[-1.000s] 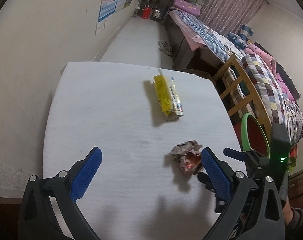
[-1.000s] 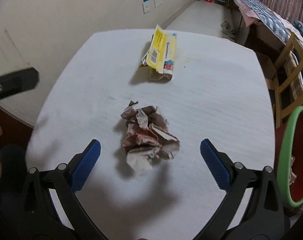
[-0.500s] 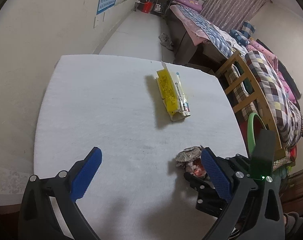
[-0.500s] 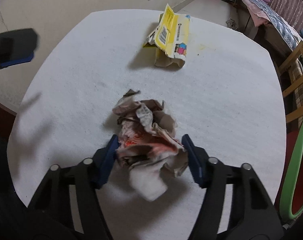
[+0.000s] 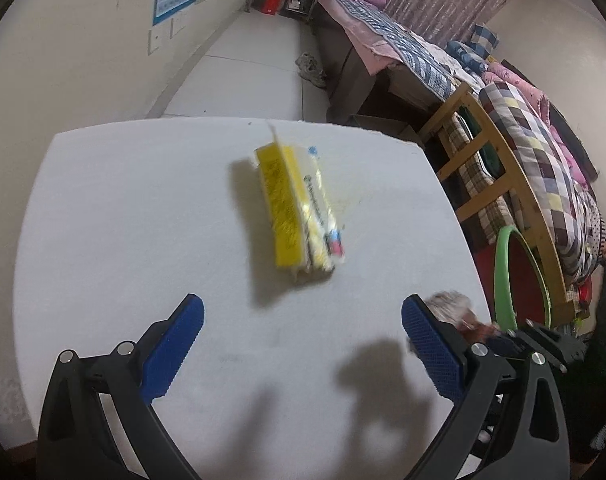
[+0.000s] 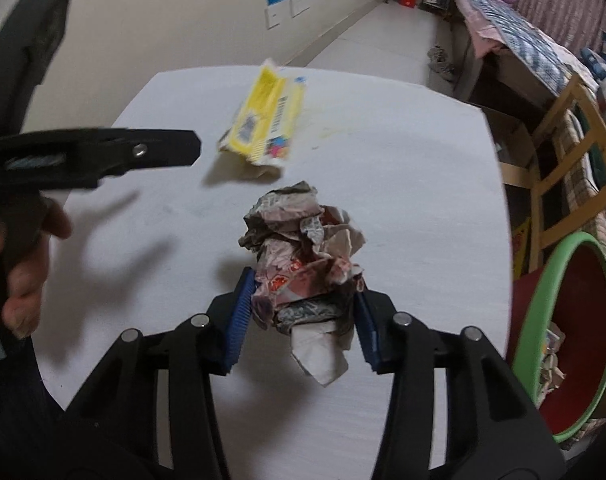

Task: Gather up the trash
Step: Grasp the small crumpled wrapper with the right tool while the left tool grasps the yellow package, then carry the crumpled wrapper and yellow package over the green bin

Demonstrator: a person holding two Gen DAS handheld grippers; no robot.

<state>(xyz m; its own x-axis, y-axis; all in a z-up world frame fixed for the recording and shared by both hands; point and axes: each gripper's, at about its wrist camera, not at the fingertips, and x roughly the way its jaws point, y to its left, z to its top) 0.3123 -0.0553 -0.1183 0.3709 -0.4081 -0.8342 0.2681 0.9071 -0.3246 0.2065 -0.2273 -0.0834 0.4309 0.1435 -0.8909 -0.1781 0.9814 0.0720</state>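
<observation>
My right gripper is shut on a crumpled red, grey and white paper wad and holds it just above the white table. The wad also shows in the left wrist view, behind my right finger. A torn yellow carton lies on the table ahead of my open, empty left gripper; it also shows in the right wrist view. A red bin with a green rim stands at the table's right edge and holds some scraps.
A wooden chair with a checked cushion stands right of the table, a bed behind it. A wall runs along the left. The left gripper and hand cross the right wrist view.
My right gripper closed on the paper wad and lifted it slightly. My left gripper moved forward toward the yellow carton, still open.
</observation>
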